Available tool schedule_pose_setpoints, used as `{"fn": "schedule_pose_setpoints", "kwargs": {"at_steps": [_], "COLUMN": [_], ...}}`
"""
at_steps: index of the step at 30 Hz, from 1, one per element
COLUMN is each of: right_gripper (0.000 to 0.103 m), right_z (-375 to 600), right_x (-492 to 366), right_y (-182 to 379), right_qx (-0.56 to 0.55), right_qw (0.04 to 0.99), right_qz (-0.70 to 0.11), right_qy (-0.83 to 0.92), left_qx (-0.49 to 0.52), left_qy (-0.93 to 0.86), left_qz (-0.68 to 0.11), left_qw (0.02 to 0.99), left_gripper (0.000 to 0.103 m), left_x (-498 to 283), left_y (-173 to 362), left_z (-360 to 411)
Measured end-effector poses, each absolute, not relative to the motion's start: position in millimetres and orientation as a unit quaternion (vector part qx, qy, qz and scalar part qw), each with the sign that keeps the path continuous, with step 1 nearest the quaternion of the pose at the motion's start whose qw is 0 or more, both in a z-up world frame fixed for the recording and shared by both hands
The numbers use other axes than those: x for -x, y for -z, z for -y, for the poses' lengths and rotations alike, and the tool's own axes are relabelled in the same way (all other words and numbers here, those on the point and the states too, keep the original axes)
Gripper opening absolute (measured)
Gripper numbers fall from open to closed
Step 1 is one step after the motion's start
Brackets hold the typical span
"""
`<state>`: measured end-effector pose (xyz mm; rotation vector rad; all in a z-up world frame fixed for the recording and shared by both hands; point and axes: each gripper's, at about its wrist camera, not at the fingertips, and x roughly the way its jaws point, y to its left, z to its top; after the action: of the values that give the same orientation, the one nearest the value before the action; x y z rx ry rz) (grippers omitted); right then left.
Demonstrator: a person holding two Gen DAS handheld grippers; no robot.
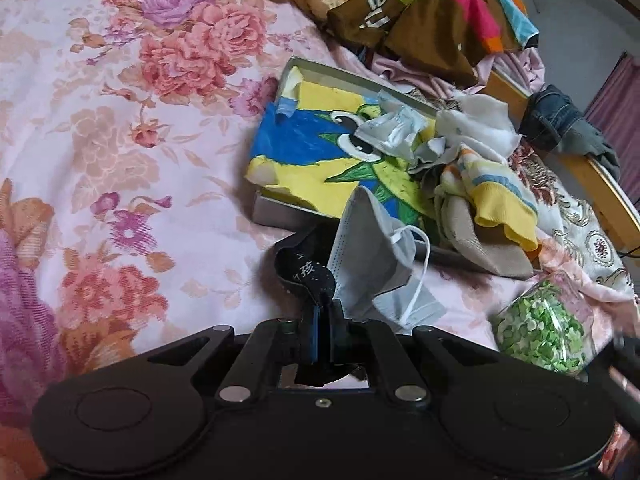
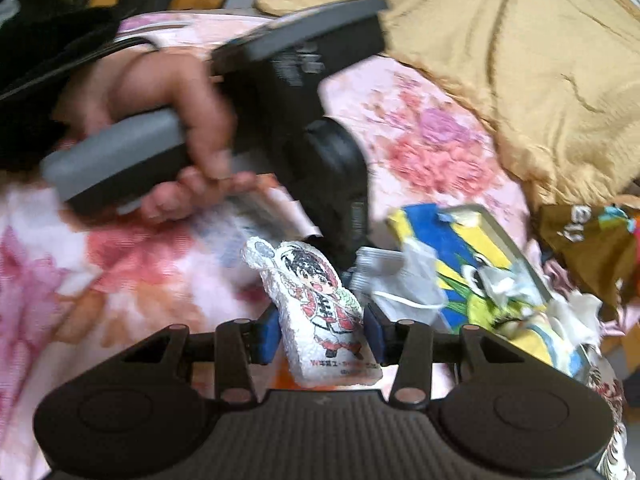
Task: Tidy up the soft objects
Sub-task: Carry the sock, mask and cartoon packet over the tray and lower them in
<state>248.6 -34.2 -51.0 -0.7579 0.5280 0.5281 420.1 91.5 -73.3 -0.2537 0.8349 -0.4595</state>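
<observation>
Right tool [image 2: 322,334] has its blue pads either side of a small white puffy sachet printed with a cartoon figure [image 2: 320,312], looks like it's pinching it, though the frame's blurry. Left tool [image 1: 324,320] is pressed together on a black fabric piece with white lettering [image 1: 306,274]. Pickup stage, both just above the floral bedsheet [image 1: 120,140]; next they need dropping into the shallow grey box lined with a blue-and-yellow cartoon sheet [image 1: 316,148].

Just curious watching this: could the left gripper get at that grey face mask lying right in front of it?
Probably not yet. The grey face mask lies just ahead with nothing over it, but the left gripper is already shut on a black cloth piece, so it would likely have to drop that first.
</observation>
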Motion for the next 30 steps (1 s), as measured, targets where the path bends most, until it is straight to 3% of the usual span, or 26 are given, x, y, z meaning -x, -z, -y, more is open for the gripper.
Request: {"fn": "schedule_pose_setpoints", "kwargs": {"at_steps": [8, 18, 30], "right_gripper": [0.047, 0.047, 0.047], "right_z": [59, 92, 134], "right_x": [-274, -315, -370], "right_y": [41, 40, 26], "right_qx": [0.325, 0.284, 0.232], "right_qw": [0.881, 0.903, 0.930], "right_qz": [-0.267, -0.267, -0.254], "right_qy": [-0.218, -0.181, -0.131], "left_qx": [0.164, 0.149, 0.123], "left_qy": [0.243, 0.284, 0.298], "left_qz": [-0.398, -0.346, -0.317], "left_qw": [0.869, 0.882, 0.892], "left_gripper": [0.004, 0.004, 0.004], "left_x": [-431, -440, -502], "left_y": [82, 59, 33], "left_z": [-90, -64, -15]}}
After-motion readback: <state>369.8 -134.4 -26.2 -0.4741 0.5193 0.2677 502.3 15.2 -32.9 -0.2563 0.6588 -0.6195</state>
